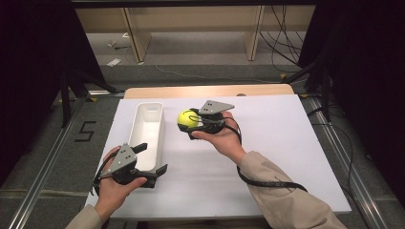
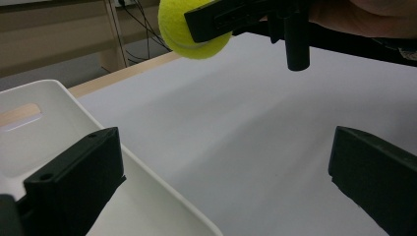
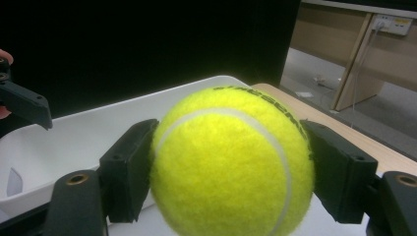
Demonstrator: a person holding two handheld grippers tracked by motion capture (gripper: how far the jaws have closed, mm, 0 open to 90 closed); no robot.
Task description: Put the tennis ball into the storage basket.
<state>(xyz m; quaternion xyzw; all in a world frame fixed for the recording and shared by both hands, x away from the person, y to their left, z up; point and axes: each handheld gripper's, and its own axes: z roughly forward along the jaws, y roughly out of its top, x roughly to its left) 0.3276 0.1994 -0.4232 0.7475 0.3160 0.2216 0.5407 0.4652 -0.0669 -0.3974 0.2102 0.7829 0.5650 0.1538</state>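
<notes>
The right gripper (image 1: 191, 121) is clamping the tennis ball (image 1: 187, 119) above the table's (image 1: 286, 143) far-middle; the left gripper (image 1: 152, 162) is gaping empty at the bin's (image 1: 149, 125) near end.

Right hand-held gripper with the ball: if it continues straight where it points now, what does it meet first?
Probably the white bin. The right hand-held gripper, clamping the tennis ball, points toward the bin's near wall; the depth is uncertain.

My count: one tennis ball (image 1: 187, 119), one white bin (image 1: 148, 136), one tabletop (image 1: 277, 143), and my two claws, left claw (image 1: 152, 160) and right claw (image 1: 191, 121).
</notes>
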